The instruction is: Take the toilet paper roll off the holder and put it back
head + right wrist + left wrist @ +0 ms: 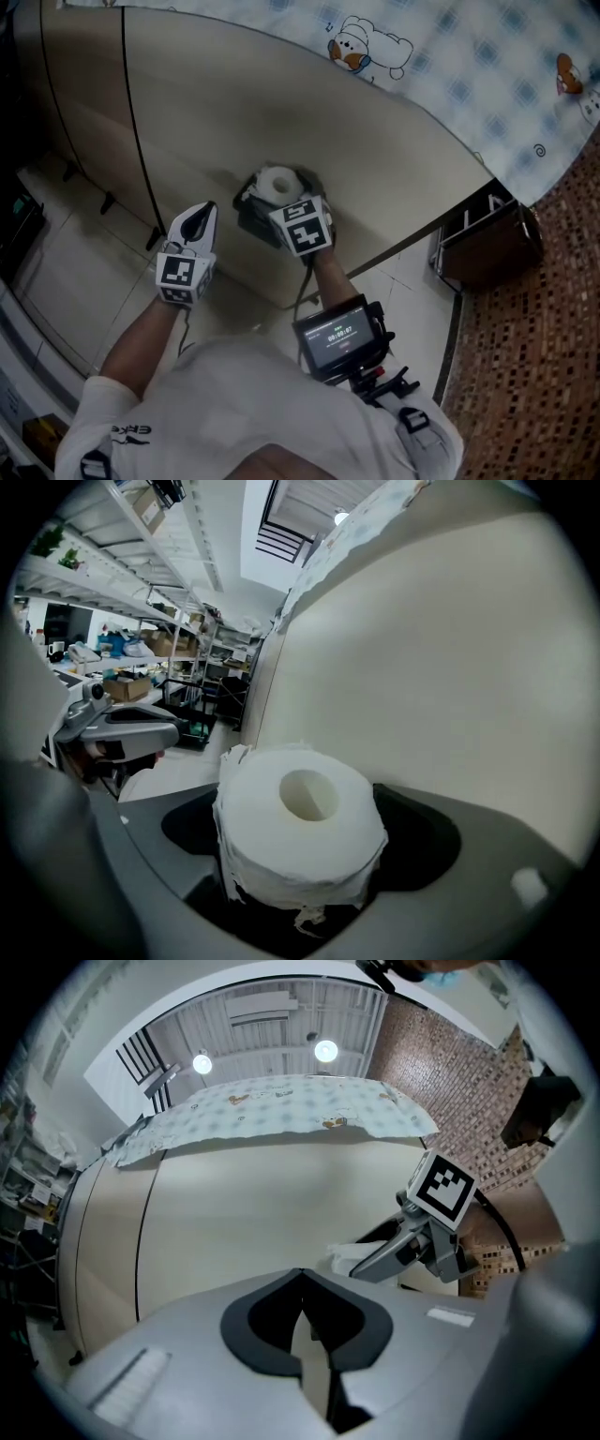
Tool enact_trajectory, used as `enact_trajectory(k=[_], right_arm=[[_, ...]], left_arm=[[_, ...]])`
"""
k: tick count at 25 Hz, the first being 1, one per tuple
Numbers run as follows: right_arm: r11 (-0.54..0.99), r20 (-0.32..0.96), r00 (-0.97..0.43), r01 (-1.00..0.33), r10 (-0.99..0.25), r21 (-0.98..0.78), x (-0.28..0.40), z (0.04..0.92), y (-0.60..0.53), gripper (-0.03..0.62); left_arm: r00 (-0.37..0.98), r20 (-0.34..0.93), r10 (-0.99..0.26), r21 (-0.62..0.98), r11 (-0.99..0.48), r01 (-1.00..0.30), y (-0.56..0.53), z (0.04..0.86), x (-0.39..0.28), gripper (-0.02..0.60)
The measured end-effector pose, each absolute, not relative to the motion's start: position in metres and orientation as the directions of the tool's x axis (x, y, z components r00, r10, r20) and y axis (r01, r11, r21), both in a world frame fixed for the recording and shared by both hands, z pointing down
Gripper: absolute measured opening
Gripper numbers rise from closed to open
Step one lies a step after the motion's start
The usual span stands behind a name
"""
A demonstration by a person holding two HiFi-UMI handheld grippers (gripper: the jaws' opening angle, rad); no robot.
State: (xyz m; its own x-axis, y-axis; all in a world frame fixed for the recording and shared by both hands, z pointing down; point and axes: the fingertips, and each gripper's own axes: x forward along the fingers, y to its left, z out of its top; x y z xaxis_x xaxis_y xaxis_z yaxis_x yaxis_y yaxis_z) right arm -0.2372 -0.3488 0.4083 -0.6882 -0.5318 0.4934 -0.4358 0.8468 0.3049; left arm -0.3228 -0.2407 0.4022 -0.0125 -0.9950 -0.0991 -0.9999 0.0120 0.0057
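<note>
The white toilet paper roll stands with its core hole facing up between the dark jaws of my right gripper, which is shut on its sides. From the head view the roll sits close against the beige panel, with my right gripper behind it and a black piece at its lower left; I cannot tell whether that is the holder. My left gripper hangs to the left of the roll, shut and empty. From there the right gripper shows with white paper at its tip.
A tall beige curved panel fills the front, topped by a blue patterned cloth. A dark open crate stands on the floor to the right. Pale floor tiles lie at left. Shelving with boxes stands farther left.
</note>
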Motion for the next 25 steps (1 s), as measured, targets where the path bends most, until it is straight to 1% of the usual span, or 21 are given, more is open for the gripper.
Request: enact_trajectory(k=[3, 7, 11, 14, 19, 22, 25], right_arm=[[0.832, 0.455, -0.697, -0.468, -0.554, 0.297, -0.231, 0.402, -0.347, 0.472], [0.803, 0.361, -0.718, -0.539, -0.595, 0.253, -0.212, 0.383, -0.344, 0.472], [0.758, 0.250, -0.720, -0.641, -0.647, 0.118, -0.174, 0.364, -0.343, 0.472], [0.718, 0.196, -0.699, -0.695, -0.688, 0.038, -0.141, 0.357, -0.343, 0.471], [0.632, 0.159, -0.628, -0.774, -0.762, -0.031, -0.085, 0.360, -0.338, 0.472], [0.576, 0.121, -0.590, -0.806, -0.798, -0.137, -0.051, 0.364, -0.334, 0.472], [0.524, 0.074, -0.561, -0.806, -0.825, -0.275, -0.023, 0.370, -0.326, 0.472]], left_arm=[[0.007, -0.093, -0.996, -0.004, -0.007, -1.000, -0.244, 0.403, -0.320, 0.002], [0.041, -0.100, -0.994, -0.006, -0.040, -0.999, -0.251, 0.398, -0.310, 0.002], [0.099, -0.111, -0.989, -0.011, -0.099, -0.995, -0.262, 0.391, -0.290, 0.002], [0.136, -0.114, -0.984, -0.006, -0.137, -0.991, -0.270, 0.390, -0.274, 0.002], [0.185, -0.111, -0.976, 0.004, -0.186, -0.983, -0.280, 0.389, -0.250, 0.003], [0.213, -0.112, -0.971, -0.001, -0.215, -0.977, -0.282, 0.388, -0.235, 0.003], [0.241, -0.114, -0.964, -0.016, -0.241, -0.970, -0.280, 0.385, -0.223, 0.002]])
